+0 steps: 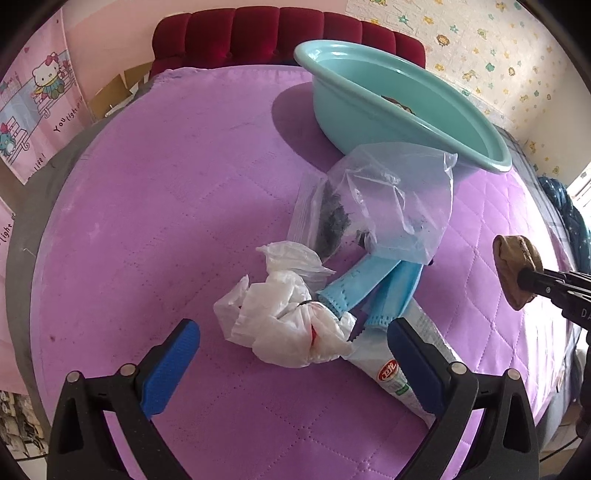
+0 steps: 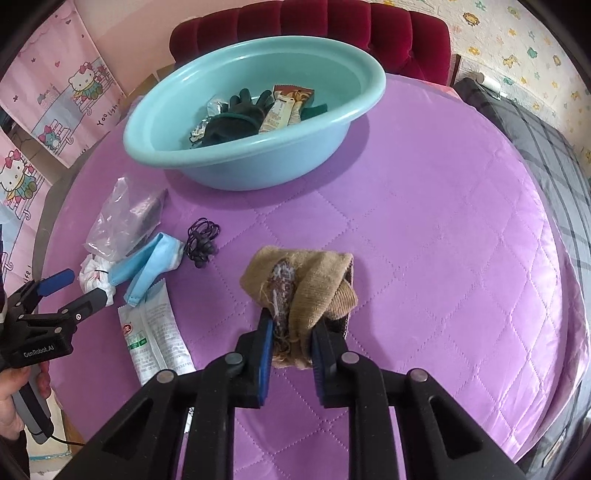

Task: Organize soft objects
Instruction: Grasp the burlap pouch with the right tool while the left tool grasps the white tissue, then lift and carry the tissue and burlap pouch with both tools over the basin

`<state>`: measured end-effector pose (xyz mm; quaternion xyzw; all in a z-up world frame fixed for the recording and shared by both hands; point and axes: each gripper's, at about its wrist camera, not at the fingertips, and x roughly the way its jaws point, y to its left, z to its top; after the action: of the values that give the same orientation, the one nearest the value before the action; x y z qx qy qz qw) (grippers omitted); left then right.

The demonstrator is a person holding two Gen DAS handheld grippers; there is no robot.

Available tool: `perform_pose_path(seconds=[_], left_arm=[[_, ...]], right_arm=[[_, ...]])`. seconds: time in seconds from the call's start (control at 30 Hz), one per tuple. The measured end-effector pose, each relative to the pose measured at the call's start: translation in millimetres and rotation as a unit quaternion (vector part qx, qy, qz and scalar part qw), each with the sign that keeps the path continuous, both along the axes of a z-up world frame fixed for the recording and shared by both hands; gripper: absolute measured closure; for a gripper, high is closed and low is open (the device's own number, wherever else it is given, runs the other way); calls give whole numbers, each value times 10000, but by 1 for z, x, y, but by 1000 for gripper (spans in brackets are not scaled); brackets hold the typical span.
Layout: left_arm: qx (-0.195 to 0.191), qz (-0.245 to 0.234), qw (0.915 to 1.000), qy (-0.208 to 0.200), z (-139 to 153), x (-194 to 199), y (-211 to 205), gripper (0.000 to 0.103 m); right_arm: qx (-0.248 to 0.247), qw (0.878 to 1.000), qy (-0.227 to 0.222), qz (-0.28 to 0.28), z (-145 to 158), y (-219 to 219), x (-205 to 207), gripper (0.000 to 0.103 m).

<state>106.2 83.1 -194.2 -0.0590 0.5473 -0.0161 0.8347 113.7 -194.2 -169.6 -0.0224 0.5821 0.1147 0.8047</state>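
My right gripper (image 2: 291, 314) is shut on a tan knitted sock (image 2: 314, 280) and holds it above the purple quilt (image 2: 424, 229); the sock also shows in the left wrist view (image 1: 515, 269). A teal basin (image 2: 251, 155) at the back holds a dark glove (image 2: 236, 114) and a snack wrapper (image 2: 284, 107). My left gripper (image 1: 291, 343) is open, its jaws on either side of a crumpled white plastic bag (image 1: 280, 325). Blue face masks (image 1: 373, 288), a clear plastic bag (image 1: 391, 206) and a white wipes packet (image 1: 395, 373) lie by it.
A coil of black earphones (image 2: 201, 240) lies on the quilt between the masks and the sock. A red headboard (image 2: 314, 33) stands behind the basin (image 1: 399, 110). A grey plaid blanket (image 2: 546, 147) lies at the right edge.
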Motion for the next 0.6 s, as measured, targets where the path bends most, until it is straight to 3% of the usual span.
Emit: perform_pose_path(seconds=[0.03, 0.1, 0.13, 0.2, 0.37, 0.6], left_arm=[[-8, -6, 10000, 14, 0, 0, -1, 14], [-68, 30, 10000, 45, 0, 0, 0, 52], [-70, 47, 10000, 51, -1, 0, 0, 52], [-87, -54, 9999, 58, -1, -1, -2, 72], [-91, -33, 10000, -5, 5, -13, -4, 80], [-93, 65, 9999, -76, 19, -29, 1, 81]], right_arm=[[8, 10000, 2, -18, -1, 0, 0, 84], [3, 10000, 26, -46, -3, -3, 1, 84], [-1, 10000, 32, -61, -3, -4, 1, 84], [4, 9999, 32, -107, -3, -6, 1, 84], [-13, 10000, -12, -33, 1, -2, 1, 84], [11, 9999, -28, 114, 7, 2, -2, 84]])
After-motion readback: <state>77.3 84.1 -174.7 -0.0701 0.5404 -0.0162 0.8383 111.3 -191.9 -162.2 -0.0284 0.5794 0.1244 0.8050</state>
